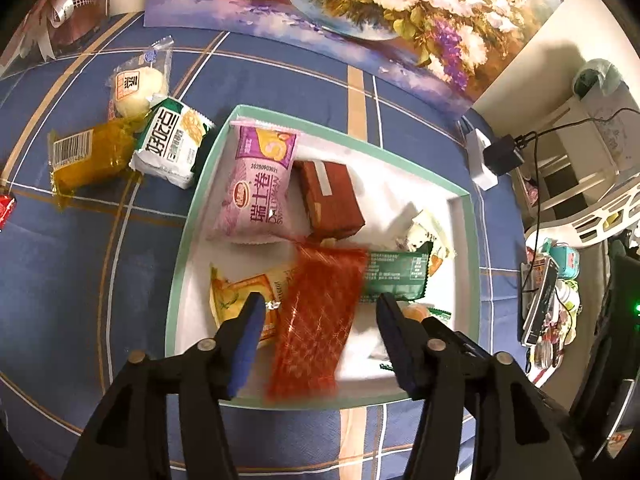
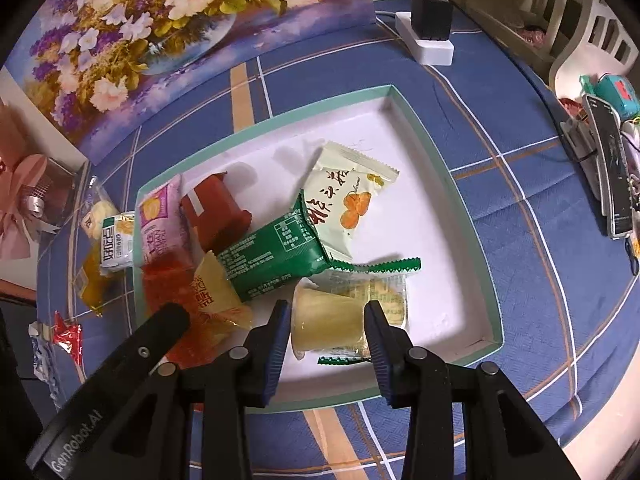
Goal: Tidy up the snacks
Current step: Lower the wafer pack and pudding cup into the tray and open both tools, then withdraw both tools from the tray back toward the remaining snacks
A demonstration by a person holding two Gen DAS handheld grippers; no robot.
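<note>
Left gripper (image 1: 320, 312) is spread wide with the red mesh packet (image 1: 316, 316) loose between its fingers, over the tray (image 1: 192, 216). Right gripper (image 2: 326, 320) brackets the jelly cup (image 2: 326, 322), fingers apart. Nudge either and the heaped snacks could slide; 3 wait left, outside.

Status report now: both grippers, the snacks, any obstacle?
Left gripper open over blurred red mesh-pattern packet. Right gripper open around pale yellow jelly cup in white tray with green rim. Three snacks outside, nothing blocking.
</note>
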